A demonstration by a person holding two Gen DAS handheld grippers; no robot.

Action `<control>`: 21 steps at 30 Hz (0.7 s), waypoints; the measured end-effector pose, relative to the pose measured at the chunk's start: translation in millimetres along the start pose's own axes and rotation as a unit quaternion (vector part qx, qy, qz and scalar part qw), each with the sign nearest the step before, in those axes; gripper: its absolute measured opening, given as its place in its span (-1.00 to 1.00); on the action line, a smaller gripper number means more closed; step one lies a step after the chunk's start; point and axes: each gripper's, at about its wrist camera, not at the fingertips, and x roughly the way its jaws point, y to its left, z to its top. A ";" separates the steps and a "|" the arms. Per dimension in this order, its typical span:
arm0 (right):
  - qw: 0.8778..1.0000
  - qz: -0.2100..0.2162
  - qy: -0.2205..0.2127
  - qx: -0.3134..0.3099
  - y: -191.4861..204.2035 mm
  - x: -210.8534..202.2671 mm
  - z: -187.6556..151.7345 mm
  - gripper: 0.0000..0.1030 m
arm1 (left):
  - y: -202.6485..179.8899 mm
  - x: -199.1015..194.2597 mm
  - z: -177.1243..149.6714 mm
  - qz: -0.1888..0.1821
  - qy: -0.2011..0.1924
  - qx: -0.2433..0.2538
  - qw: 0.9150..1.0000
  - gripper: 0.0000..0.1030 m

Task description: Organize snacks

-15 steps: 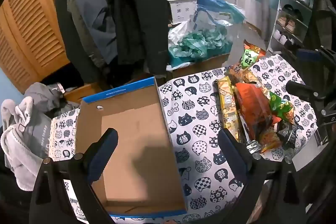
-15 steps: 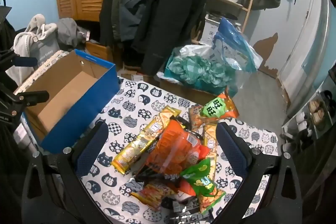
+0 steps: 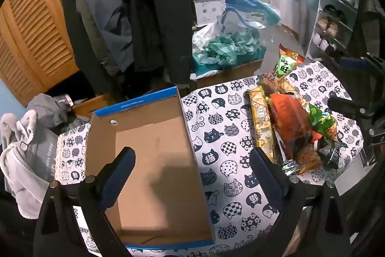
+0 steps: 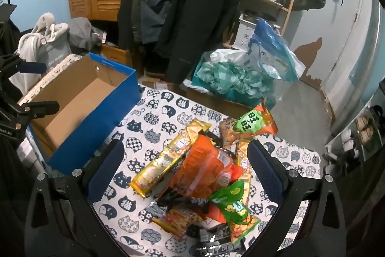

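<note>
An empty cardboard box (image 3: 154,151) with blue outer walls (image 4: 96,127) sits on the left of a table covered in a cat-print cloth (image 3: 226,136). A heap of snack packets lies on the right: a long yellow packet (image 4: 168,155), an orange bag (image 4: 204,170), a green bag (image 4: 233,206) and an orange-green packet (image 4: 252,124). My left gripper (image 3: 192,160) hangs open above the box's right wall, nothing between its fingers. My right gripper (image 4: 185,155) is open above the heap, clear of it. The same heap (image 3: 291,127) shows in the left wrist view.
Dark coats (image 4: 182,4) hang behind the table. A box of teal bags (image 4: 231,81) stands on the floor beyond the far edge. A shoe rack (image 3: 336,16) is at the right, grey clothes and a bag (image 3: 26,151) at the left.
</note>
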 end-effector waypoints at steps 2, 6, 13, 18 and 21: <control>1.000 0.000 0.001 0.000 -0.5 0.1 0.5 0.94 | 0.4 0.2 -0.1 0.000 0.000 0.000 1.000 0.88; 1.000 0.001 0.000 0.000 -0.9 0.0 1.1 0.94 | 0.5 0.0 1.0 -0.001 0.005 0.000 1.000 0.88; 1.000 0.001 -0.002 0.001 -0.3 0.1 0.4 0.94 | 0.5 0.6 0.6 -0.001 0.005 0.000 1.000 0.88; 1.000 0.000 0.000 -0.001 0.0 0.3 -0.7 0.94 | 0.3 0.5 0.4 -0.001 0.005 0.001 1.000 0.88; 1.000 0.002 0.001 -0.001 -0.3 0.0 -1.2 0.94 | 0.1 1.4 0.1 -0.001 0.005 0.001 1.000 0.88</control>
